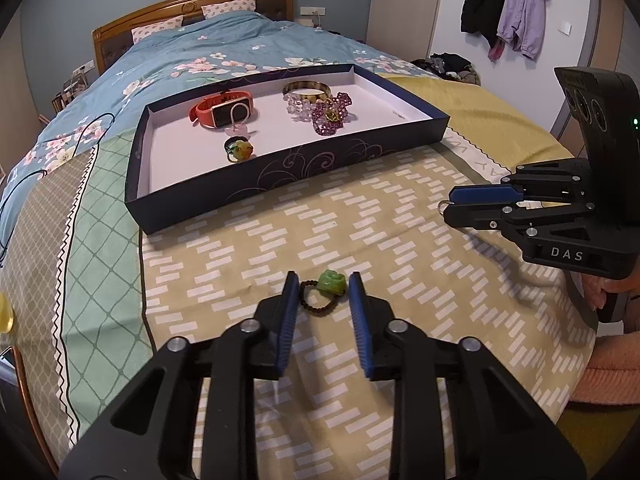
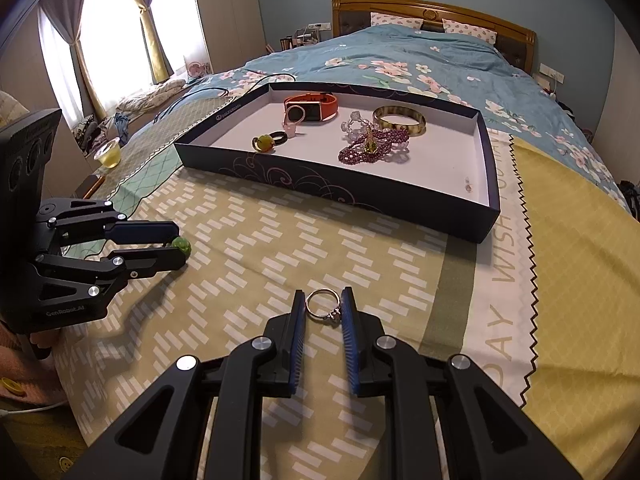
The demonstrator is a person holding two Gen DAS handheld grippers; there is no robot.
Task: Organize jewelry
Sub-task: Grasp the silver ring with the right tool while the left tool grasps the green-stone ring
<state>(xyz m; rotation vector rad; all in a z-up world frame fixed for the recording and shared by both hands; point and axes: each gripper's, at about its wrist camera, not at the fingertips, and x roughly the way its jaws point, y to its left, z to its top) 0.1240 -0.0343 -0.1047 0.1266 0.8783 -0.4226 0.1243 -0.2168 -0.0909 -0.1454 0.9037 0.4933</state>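
1. Landmark for everything here is the shallow dark navy cardboard box lid with the white inside (image 1: pixel 280 178), which is sitting on the patterned bedspread (image 1: pixel 360 240).
2. The left gripper (image 1: pixel 323 285) is hanging just in front of the lid's near wall, tilting down at the bedspread. Its blue-padded fingers (image 1: pixel 290 312) are sitting either side of a green carved-stone ring on a dark beaded band (image 1: pixel 326 288). Pads look right up against it, but I honestly can't tell if they're pressing yet.
3. The right gripper (image 2: pixel 323 305) is hovering in front of the lid's near-right corner. Its jaws are nearly together around a thin silver ring with a small stone (image 2: pixel 323 305) lying on the bedspread. Same deal: touching or not, I can't tell.
4. Already lying inside the lid: an orange-strapped smartwatch (image 1: pixel 222 110), a yellow-green stone ring on a black band (image 1: pixel 239 149), an amber tortoiseshell bangle (image 1: pixel 306 89), a clear crystal bead bracelet (image 1: pixel 298 106) and a purple beaded flower bracelet (image 1: pixel 330 118).
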